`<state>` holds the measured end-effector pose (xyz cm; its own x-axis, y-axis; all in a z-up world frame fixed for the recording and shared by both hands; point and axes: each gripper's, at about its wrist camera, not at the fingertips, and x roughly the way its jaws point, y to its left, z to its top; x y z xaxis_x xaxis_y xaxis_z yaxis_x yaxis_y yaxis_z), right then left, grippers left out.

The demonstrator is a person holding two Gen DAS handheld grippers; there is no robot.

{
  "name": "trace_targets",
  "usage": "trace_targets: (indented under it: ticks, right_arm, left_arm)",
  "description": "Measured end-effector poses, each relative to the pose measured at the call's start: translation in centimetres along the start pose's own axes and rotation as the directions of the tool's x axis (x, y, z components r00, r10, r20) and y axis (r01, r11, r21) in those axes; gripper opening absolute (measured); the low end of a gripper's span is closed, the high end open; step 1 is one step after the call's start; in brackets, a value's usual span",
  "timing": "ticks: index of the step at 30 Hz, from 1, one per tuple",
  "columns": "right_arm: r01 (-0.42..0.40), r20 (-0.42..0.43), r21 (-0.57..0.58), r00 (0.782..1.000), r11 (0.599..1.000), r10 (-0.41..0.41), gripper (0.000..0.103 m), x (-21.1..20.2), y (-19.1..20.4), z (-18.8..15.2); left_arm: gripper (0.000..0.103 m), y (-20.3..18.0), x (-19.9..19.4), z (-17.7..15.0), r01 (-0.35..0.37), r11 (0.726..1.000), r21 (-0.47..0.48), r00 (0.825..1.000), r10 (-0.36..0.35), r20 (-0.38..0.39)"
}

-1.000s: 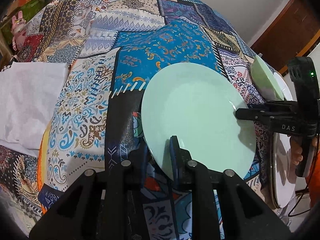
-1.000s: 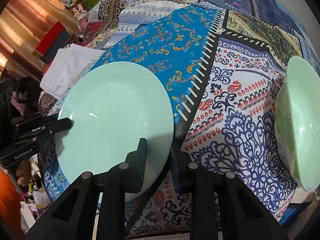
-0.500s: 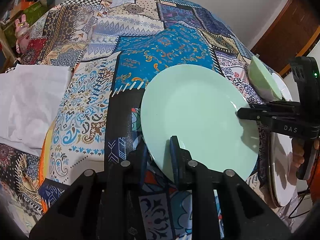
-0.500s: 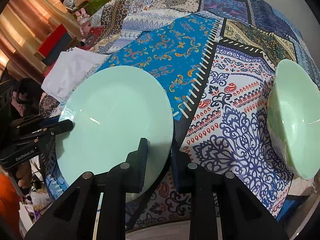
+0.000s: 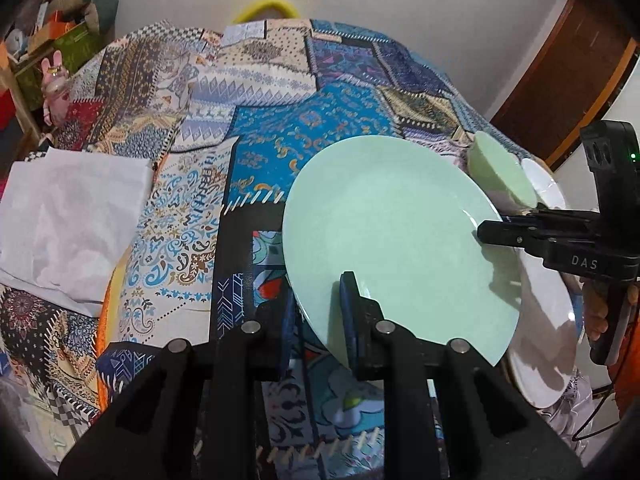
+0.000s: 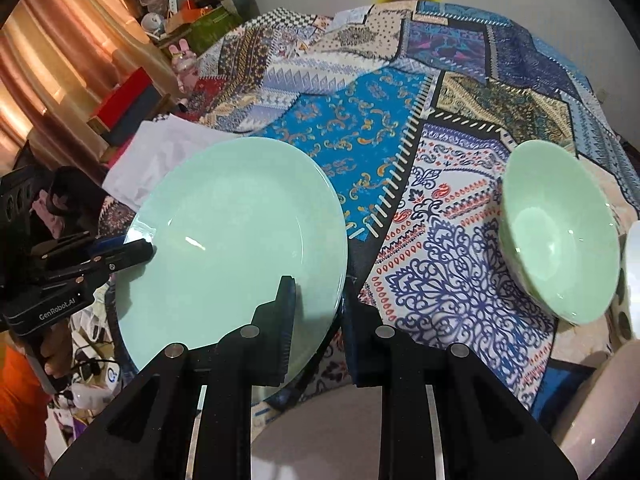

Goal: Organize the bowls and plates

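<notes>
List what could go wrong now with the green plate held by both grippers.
1. The green plate is pinched only at its rim by the left gripper and right gripper; uneven pulling might make it slip.
2. It hangs above the white plate; a drop may chip both.
3. The green bowl sits nearby and might get knocked.

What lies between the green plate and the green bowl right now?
In the right wrist view, only patterned tablecloth lies between the green plate and the green bowl; nothing stands on that stretch.
</notes>
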<state>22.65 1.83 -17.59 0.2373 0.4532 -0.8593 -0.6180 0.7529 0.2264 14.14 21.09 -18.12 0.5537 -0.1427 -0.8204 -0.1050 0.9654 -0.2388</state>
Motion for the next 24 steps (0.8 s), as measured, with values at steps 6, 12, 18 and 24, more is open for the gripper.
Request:
trace_targets:
  ticks: [6,12,18,24]
  right_arm:
    - [0.003,0.045,-0.002,0.999,1.0,-0.003,0.02,-2.5,0.2,-0.8]
    - [0.017,0.084,-0.004,0.996,1.0,-0.017,0.02,-4.7,-0.1,-1.8]
    - [0.02,0.113,0.011,0.993,1.0,-0.021,0.02,-6.7,-0.8,-3.1]
    - [0.025,0.14,0.021,0.99,0.999,-0.028,0.02,-8.8,-1.6,-5.0]
  left_arm:
    - [0.021,-1.5,-2.2,-0.1,0.003,1.0,0.012,0.999,-0.004,0.032]
    - [0.021,-3.4,-3.7,-0.3,0.012,1.0,0.027,0.998,-0.014,0.056]
    - [0.021,-5.4,-4.8,-0.6,0.032,0.999,0.042,0.997,-0.035,0.069]
    - [0.021,-7.7,-5.6,-1.1,0.042,0.997,0.063,0.996,-0.046,0.072]
